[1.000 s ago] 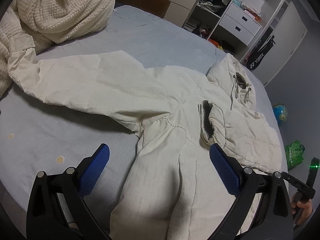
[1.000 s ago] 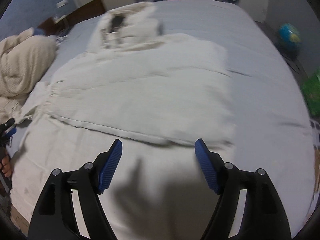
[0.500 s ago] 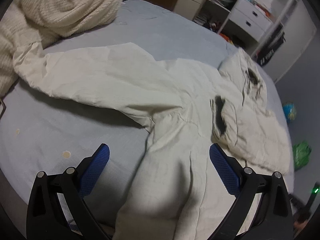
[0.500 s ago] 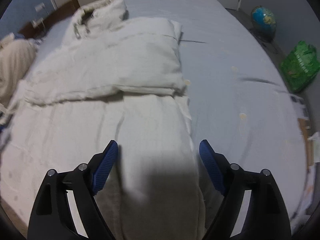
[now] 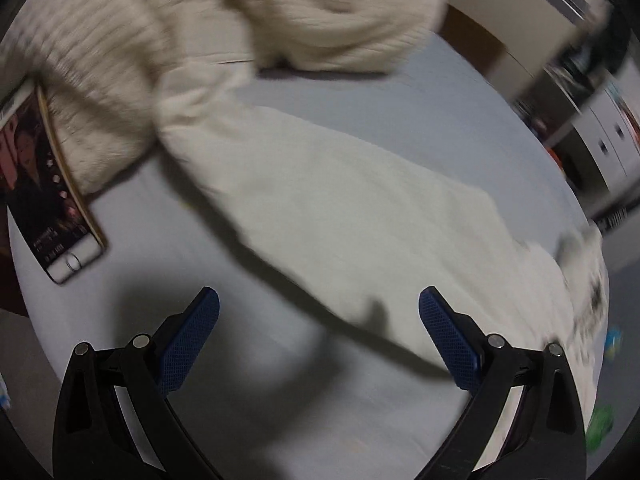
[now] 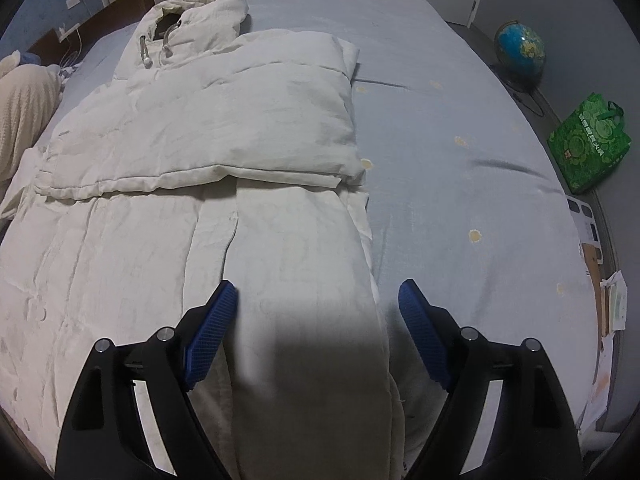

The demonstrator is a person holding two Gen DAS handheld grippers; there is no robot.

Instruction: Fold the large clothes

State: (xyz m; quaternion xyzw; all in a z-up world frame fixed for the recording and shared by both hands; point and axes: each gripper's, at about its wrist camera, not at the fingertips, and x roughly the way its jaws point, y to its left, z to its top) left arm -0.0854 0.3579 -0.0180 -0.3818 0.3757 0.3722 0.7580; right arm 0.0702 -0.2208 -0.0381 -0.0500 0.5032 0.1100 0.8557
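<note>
Since the earlier frames the left wrist view has swung away from the coat's body toward its outstretched sleeve, and the picture is smeared with motion; the right wrist view has settled over the coat's right edge, where one sleeve now lies folded across the chest.

In the left wrist view, a phone (image 5: 52, 200) lies on the bed (image 5: 280, 420) at nine o'clock, partly tucked under a knitted blanket (image 5: 224, 32) heaped from ten to one o'clock. The unfolded sleeve (image 5: 340, 216) of the cream coat runs from the blanket's edge at ten o'clock down to four o'clock. The left gripper (image 5: 318, 336) has its jaws spread wide with nothing between them, hovering over bare sheet just below the sleeve.

In the right wrist view, the coat (image 6: 160, 248) covers the left and centre of the bed, hood (image 6: 200, 12) at eleven o'clock, folded sleeve across the middle. The right gripper (image 6: 316, 332) is also wide apart and empty, straddling the coat's right hem edge. A globe (image 6: 519, 50) and a green bag (image 6: 588, 140) sit on the floor at two o'clock.

The risk, as I judge it: the sleeve's cuff touches the blanket, so lifting it could snag the knit or nudge the phone. A puffy, slippery sleeve may also slide from a shallow pinch, or drag the finished fold askew.
</note>
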